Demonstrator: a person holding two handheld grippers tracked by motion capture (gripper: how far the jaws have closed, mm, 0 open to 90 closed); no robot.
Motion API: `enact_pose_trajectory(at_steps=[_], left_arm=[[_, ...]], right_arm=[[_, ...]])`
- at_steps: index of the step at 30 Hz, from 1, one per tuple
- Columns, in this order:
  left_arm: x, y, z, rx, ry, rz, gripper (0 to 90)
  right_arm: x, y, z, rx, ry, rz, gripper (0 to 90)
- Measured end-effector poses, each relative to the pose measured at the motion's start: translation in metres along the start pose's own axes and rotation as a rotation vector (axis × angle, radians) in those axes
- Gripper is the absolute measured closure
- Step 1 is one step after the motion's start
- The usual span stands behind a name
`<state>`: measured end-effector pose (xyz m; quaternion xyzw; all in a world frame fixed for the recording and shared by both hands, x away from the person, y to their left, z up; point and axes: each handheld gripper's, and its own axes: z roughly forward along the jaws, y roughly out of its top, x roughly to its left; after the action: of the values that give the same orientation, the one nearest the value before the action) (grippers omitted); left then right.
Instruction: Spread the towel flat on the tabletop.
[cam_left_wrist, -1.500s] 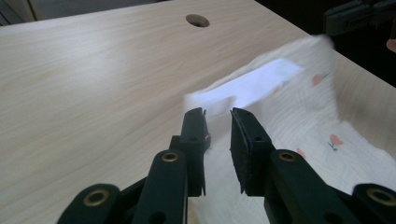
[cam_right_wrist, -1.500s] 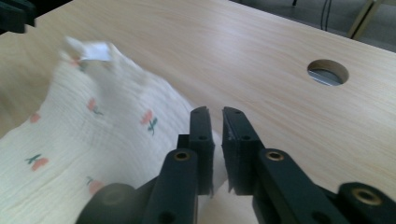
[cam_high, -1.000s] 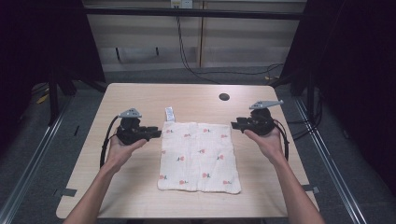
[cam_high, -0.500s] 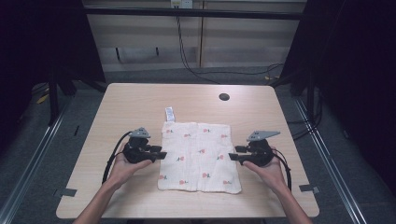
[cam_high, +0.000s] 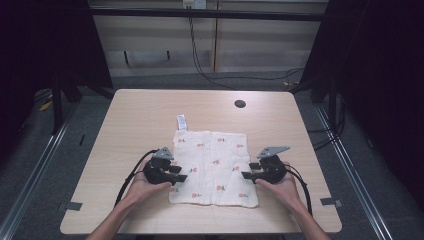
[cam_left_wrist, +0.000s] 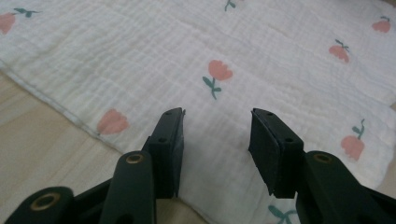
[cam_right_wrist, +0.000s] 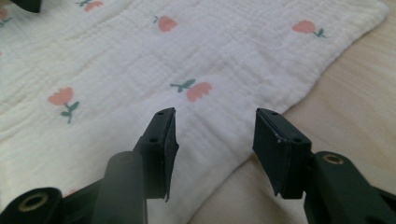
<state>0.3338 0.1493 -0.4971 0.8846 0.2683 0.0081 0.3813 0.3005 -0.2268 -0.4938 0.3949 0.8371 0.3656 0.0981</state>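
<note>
A white cloth (cam_high: 215, 167) printed with small pink flowers lies flat on the wooden table (cam_high: 140, 120), a label at its far left corner. My left gripper (cam_high: 181, 174) sits low at the cloth's left edge, near the front. Its jaws have just been opening and stand apart over the cloth (cam_left_wrist: 280, 65), nothing pinched between them (cam_left_wrist: 215, 144). My right gripper (cam_high: 248, 171) mirrors it at the cloth's right edge. Its jaws have also just been opening, and they straddle the hem of the cloth (cam_right_wrist: 261, 51) without pressing it (cam_right_wrist: 212, 142).
A round black grommet hole (cam_high: 240, 104) is in the table's far right part. Bare wood surrounds the cloth on all sides. Cables (cam_high: 131, 175) trail from both grippers toward the front edge. Dark floor and metal rails lie beyond the table.
Both grippers came toward the near edge of the table, from the cloth's far corners down along its sides, and sank lower.
</note>
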Motion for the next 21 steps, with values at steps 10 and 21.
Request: enact_pose_trajectory(at_steps=[10, 21], left_arm=[[-0.006, -0.002, -0.002, 0.029, 0.018, 0.048, 90.0], [-0.018, -0.011, -0.008, 0.040, -0.039, 0.028, 90.0]], right_arm=[[0.005, 0.001, 0.006, 0.049, -0.025, -0.048, 82.2], [0.024, -0.023, -0.017, 0.065, 0.045, -0.020, 85.7]])
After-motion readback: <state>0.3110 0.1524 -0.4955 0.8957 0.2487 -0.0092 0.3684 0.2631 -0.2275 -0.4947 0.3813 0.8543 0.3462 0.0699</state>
